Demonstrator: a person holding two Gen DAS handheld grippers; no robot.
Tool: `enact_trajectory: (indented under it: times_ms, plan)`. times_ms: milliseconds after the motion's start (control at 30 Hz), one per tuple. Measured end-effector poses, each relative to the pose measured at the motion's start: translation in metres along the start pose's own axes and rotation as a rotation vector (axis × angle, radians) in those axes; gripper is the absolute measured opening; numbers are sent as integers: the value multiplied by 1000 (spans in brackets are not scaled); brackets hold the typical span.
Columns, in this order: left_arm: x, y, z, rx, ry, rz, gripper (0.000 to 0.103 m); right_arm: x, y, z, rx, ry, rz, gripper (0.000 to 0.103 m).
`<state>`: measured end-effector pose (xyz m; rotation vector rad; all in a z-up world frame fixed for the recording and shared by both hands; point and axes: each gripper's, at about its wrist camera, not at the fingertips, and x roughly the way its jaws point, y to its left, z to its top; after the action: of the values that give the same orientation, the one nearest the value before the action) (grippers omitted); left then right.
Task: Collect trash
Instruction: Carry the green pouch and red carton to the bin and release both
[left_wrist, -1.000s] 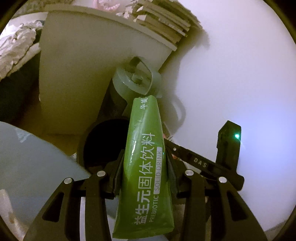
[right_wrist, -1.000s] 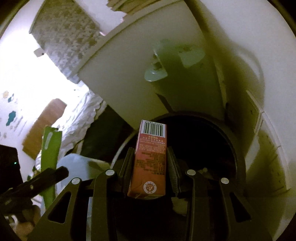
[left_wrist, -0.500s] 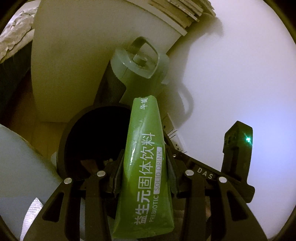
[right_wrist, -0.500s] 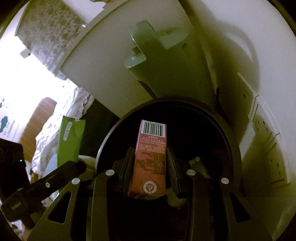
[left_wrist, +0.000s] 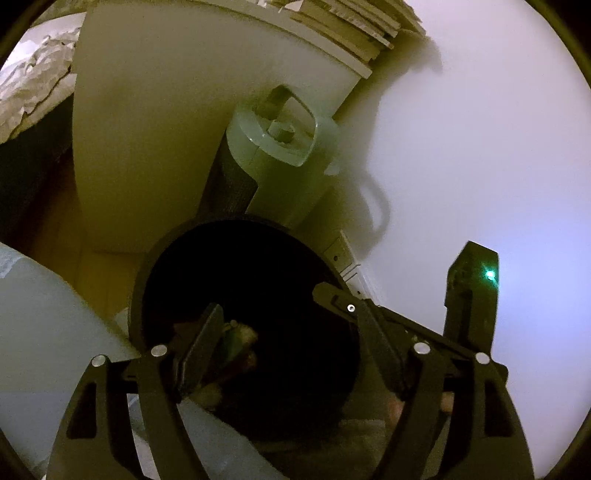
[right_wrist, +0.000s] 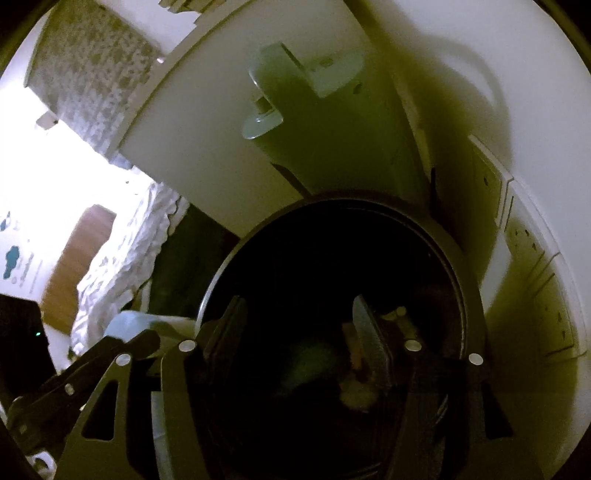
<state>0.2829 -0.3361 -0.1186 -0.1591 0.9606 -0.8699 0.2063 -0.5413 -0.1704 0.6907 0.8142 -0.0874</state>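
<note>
Both packets have been let go since the earlier frames: the green drink sachet is gone from the left gripper and the red carton from the right gripper, and both sets of jaws have just been opening, with nothing left between them.

From the left wrist, the fingers are seen spread wide over the mouth of the round black bin, which is looked into from above. Dim scraps of trash are made out deep inside, just beside the left finger pad; which scrap is the sachet cannot be told in the dark. A grey-green appliance with a handle is propped behind the bin against a white cabinet. The other gripper, with its green light, is seen at the right.

From the right wrist, the jaws are likewise held apart above the same bin. Pale and reddish trash is glimpsed at the bottom, near the right finger; the carton cannot be picked out for certain. White wall sockets are seen at the right, rumpled white bedding at the left.
</note>
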Motion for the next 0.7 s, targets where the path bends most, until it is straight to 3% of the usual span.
enact_trajectory:
  times_ms: [200, 400, 533, 700]
  plan:
    - [-34, 2, -10, -14, -44, 8, 75, -3, 12, -4, -46, -17, 19, 61]
    - [-93, 13, -37, -50, -112, 52, 75, -8, 39, -15, -156, -39, 60, 61]
    - [-136, 26, -61, -64, -161, 118, 75, -13, 62, -26, -257, -44, 93, 61]
    - [-192, 53, -98, -106, -206, 251, 75, -19, 94, -46, -390, -34, 152, 61]
